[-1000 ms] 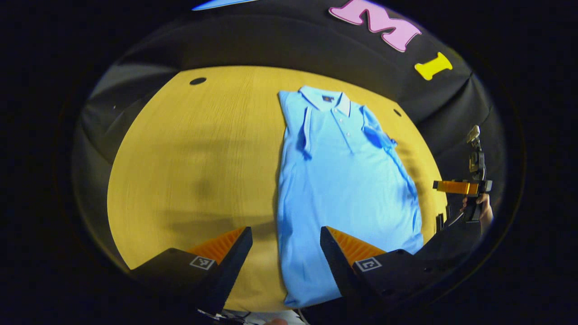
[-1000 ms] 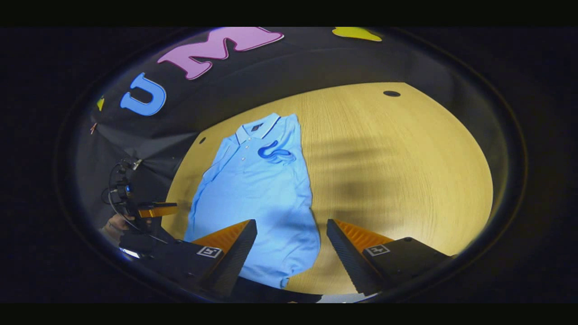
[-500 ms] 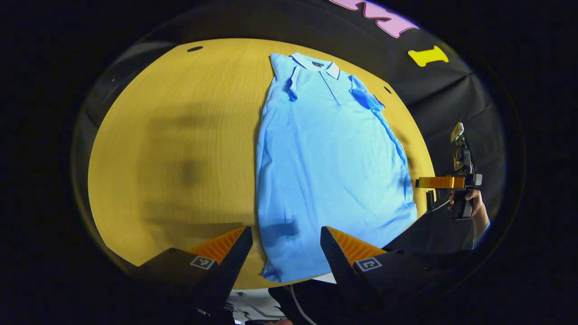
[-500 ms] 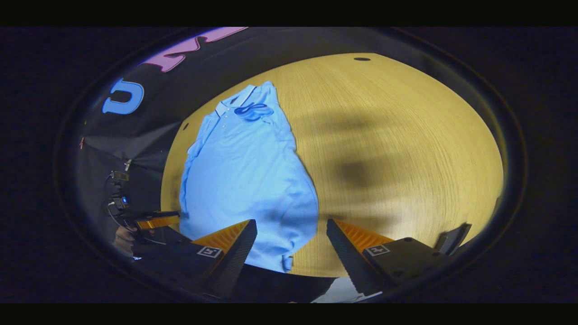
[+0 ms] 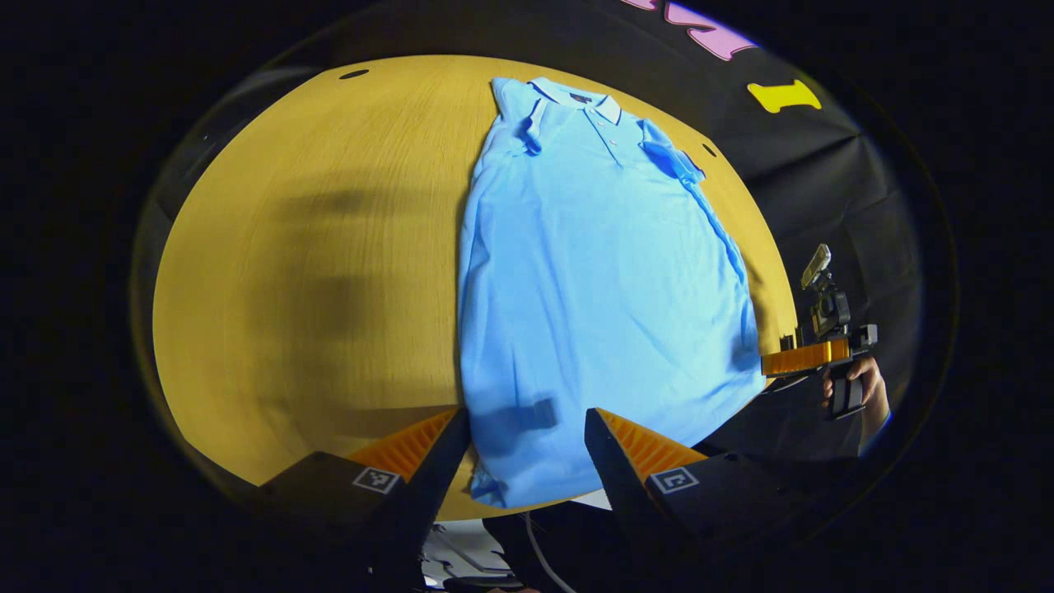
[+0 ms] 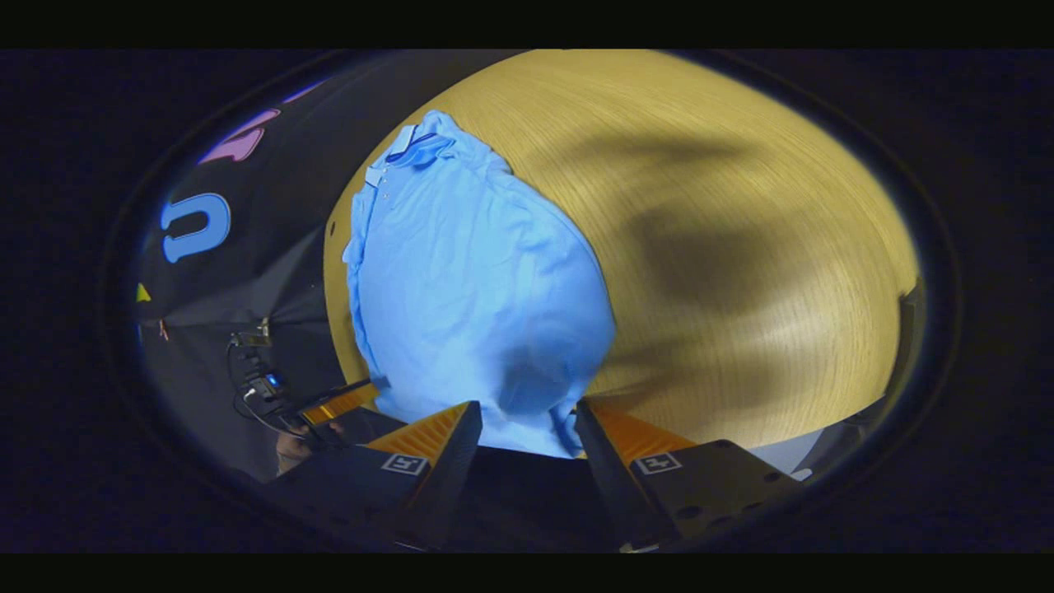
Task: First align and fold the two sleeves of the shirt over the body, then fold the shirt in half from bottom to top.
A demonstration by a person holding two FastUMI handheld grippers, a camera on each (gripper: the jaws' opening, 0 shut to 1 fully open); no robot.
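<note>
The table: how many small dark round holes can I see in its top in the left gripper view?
2. One hole lies near the far left edge of the table; the other hole lies right of the shirt, beside its folded sleeve. The shirt may hide more.

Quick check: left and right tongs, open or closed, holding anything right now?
Left tongs: open, holding nothing, at the shirt hem's corner.
Right tongs: open, holding nothing, at the hem's other corner.

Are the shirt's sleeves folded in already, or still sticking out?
Folded in. Both sleeves lie over the chest of the blue shirt near its collar. The body still lies full length on the table, not yet folded in half.
</note>
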